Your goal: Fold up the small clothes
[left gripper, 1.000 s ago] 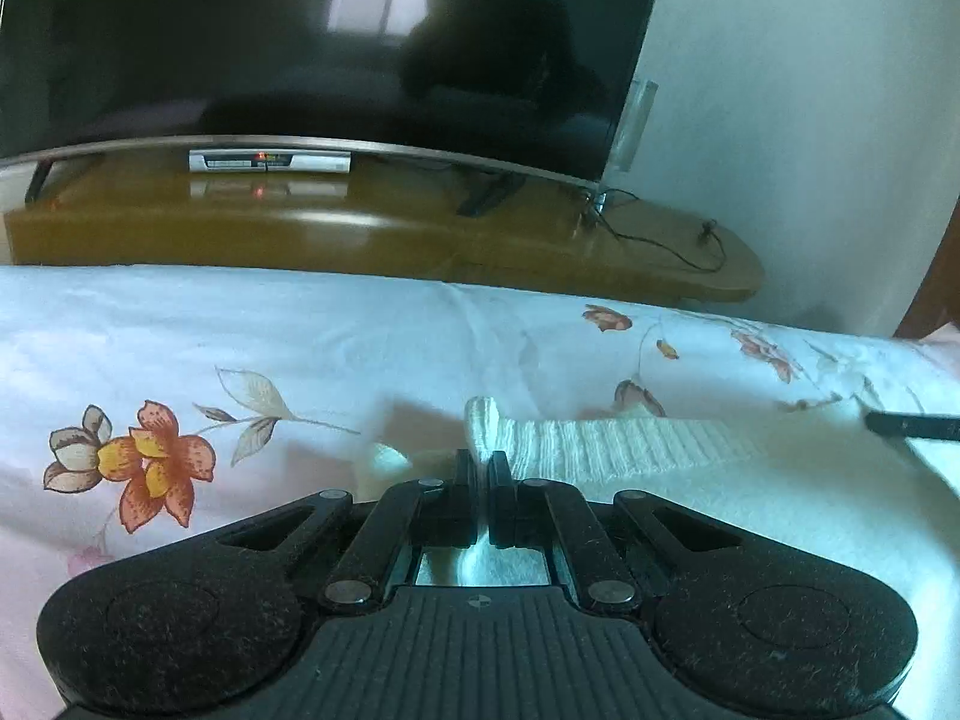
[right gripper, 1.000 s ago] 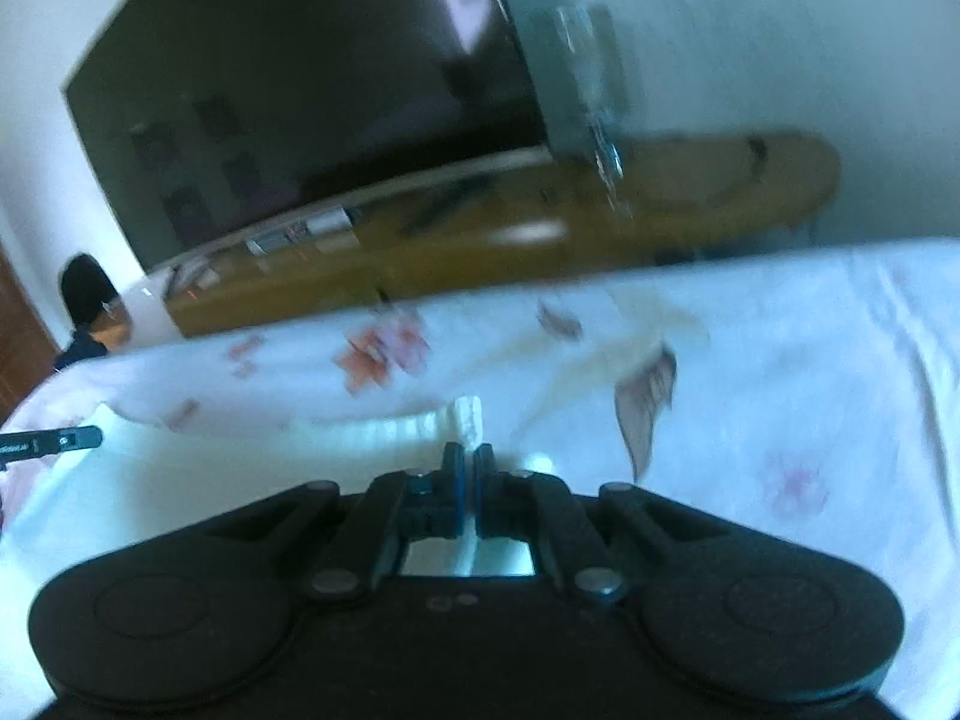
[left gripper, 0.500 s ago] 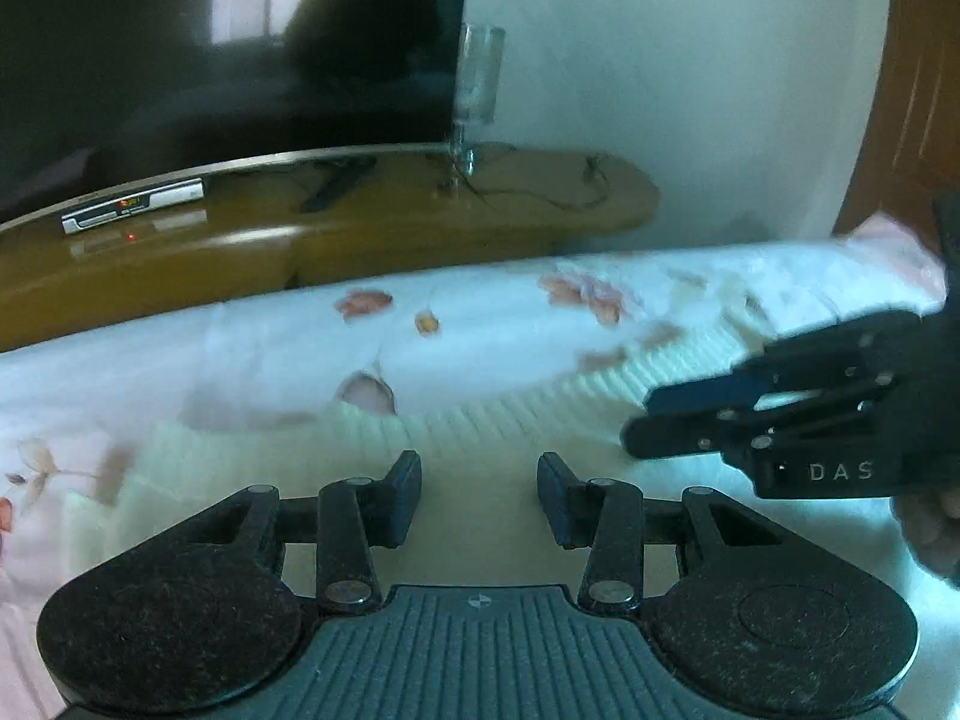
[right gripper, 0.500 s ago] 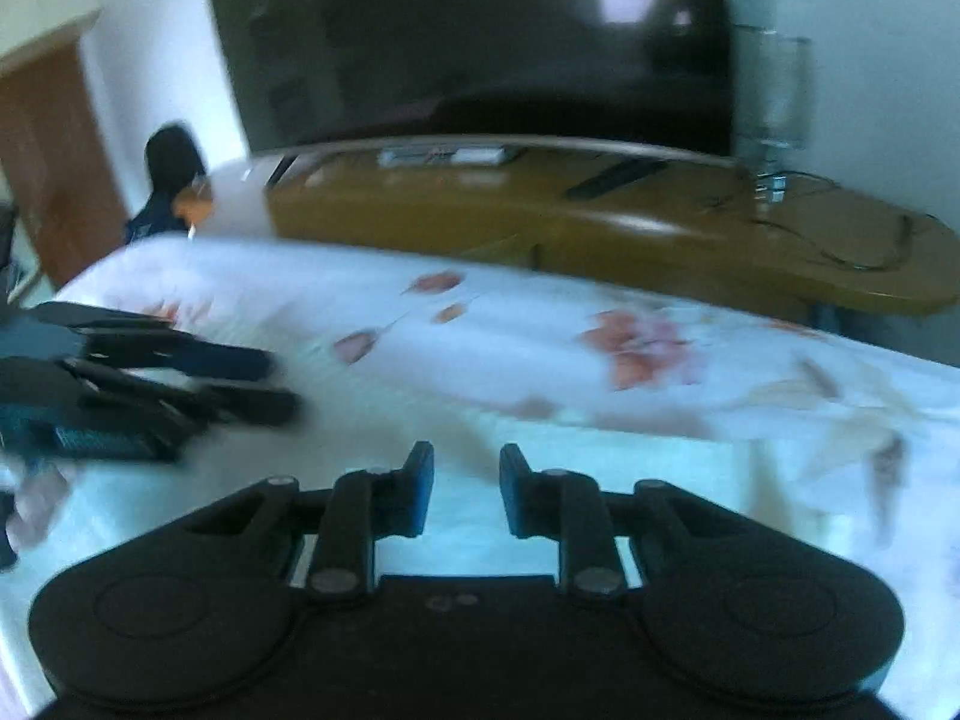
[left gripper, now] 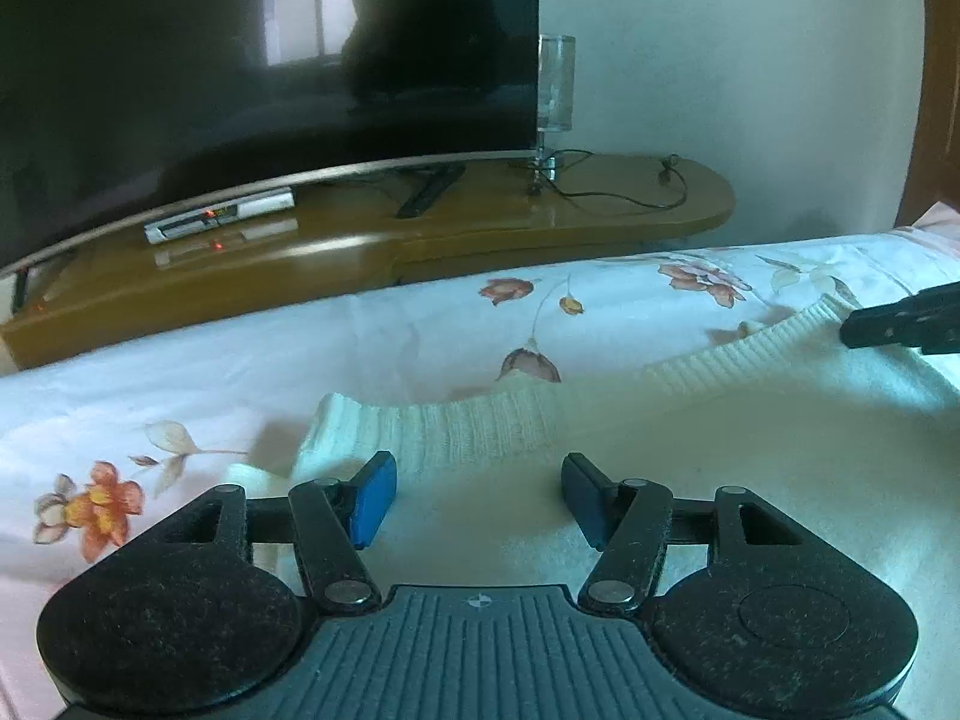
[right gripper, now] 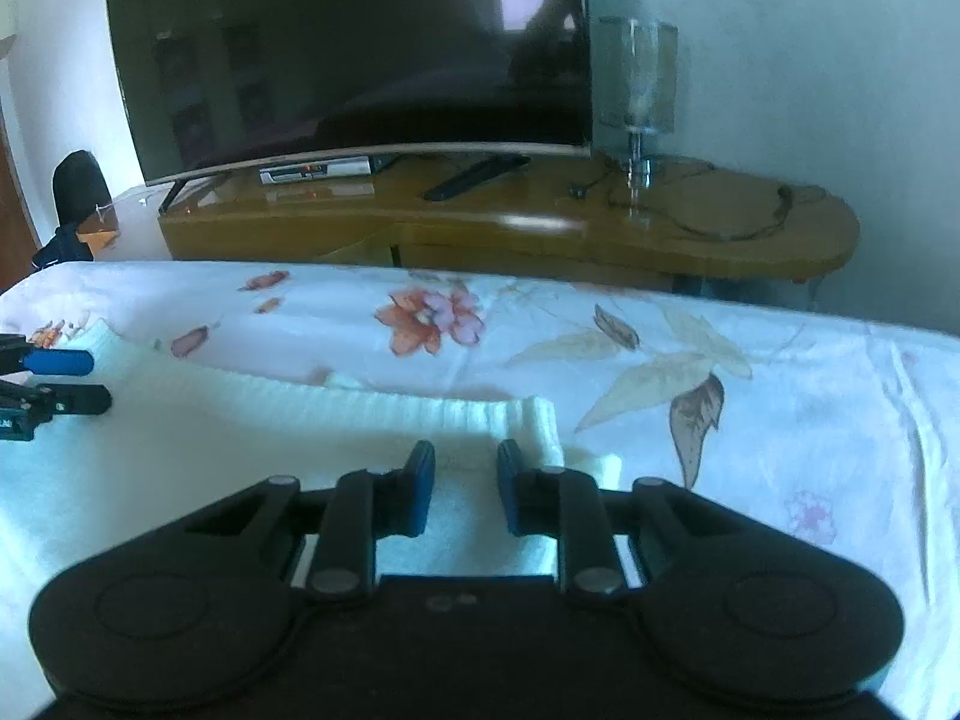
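Both grippers, left gripper (left gripper: 474, 498) and right gripper (right gripper: 459, 489), gape, seemingly above sweater (left gripper: 720, 450)

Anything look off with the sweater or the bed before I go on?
Mostly fine. The white sweater lies flat on the floral sheet; only its ribbed corner looks slightly bunched. Both grippers, left and right, are open.

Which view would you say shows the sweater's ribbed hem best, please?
The left wrist view: the hem runs sharp across the frame, its ribs distinct, from the left corner toward the right claw. The right wrist view shows the same hem softer and blurrier, ending at its right corner.
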`<move>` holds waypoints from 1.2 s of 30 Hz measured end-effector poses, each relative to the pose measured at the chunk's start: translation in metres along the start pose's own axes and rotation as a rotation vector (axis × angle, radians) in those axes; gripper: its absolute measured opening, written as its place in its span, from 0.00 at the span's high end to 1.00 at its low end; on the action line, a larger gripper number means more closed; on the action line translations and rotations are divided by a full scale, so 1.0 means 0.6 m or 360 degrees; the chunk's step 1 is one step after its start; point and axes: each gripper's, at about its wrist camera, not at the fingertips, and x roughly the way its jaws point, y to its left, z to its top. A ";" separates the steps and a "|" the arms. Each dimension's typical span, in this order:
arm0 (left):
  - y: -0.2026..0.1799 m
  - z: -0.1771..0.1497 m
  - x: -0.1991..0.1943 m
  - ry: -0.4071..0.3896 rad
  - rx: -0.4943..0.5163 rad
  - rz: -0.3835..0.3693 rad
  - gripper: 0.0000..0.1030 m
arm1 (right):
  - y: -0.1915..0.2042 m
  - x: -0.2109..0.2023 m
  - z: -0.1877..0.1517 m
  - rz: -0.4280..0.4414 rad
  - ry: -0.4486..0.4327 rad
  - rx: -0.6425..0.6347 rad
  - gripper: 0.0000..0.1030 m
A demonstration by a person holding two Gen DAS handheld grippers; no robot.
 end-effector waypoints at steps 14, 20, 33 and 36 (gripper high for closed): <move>-0.113 -0.033 -0.064 0.0030 0.0062 -0.0025 0.40 | 0.146 -0.041 -0.046 0.0301 0.0071 -0.0226 0.74; -0.030 -0.073 -0.104 0.0035 -0.0043 0.0089 0.40 | 0.089 -0.072 -0.065 0.0088 0.0050 -0.0200 0.76; -0.134 -0.091 -0.148 0.0076 0.0106 -0.0015 0.40 | 0.207 -0.110 -0.089 0.0287 0.0120 -0.0295 0.75; -0.093 -0.124 -0.181 0.0084 0.0050 0.0093 0.41 | 0.179 -0.123 -0.116 0.0162 0.0166 -0.0331 0.77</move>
